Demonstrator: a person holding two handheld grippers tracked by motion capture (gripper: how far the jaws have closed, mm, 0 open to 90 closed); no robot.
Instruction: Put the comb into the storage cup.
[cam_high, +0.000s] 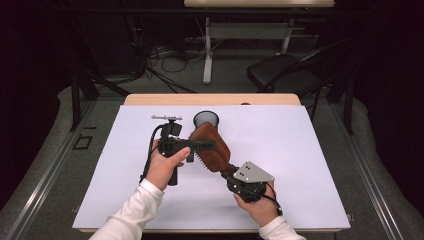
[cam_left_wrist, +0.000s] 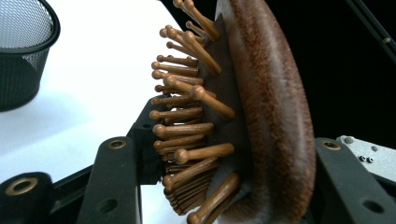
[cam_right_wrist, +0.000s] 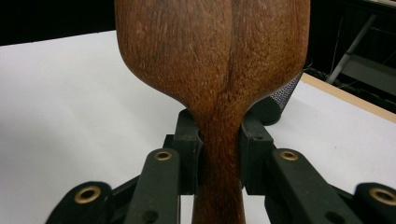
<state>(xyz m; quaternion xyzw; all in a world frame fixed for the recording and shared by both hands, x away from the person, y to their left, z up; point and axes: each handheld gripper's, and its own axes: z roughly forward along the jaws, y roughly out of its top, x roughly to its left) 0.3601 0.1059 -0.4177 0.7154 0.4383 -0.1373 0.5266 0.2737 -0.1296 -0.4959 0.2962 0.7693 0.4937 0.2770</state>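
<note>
Nearest the person, the right gripper (cam_high: 231, 172), black with a grey three-cornered plate on top, is closed on the narrow handle of a dark brown wooden paddle hairbrush (cam_high: 210, 146). In the right gripper view its two black jaws press the handle (cam_right_wrist: 218, 177) from either side just below where the wood flares into the broad, rounded head; the grain runs lengthwise and the back is smooth and slightly domed.

The brush is held up off the white tabletop (cam_high: 300, 165), slanting from that gripper up and away toward the middle of the table. Its head sits between the jaws of the left gripper (cam_high: 209, 145), which reaches in from the left. In the left gripper view one jaw lies against the curved wooden back (cam_left_wrist: 275, 116) and the other meets the bristle side, where rows of slim wooden pins with rounded ball tips (cam_left_wrist: 187, 126) stand out of a dark cushion pad. That gripper is clamped across the head, back to bristles.

Just beyond the brush head stands a black wire-mesh cup (cam_high: 206, 119), round and open-topped, upright on the tabletop. A pale wooden edge (cam_high: 150, 99) borders the far side of the white surface.
</note>
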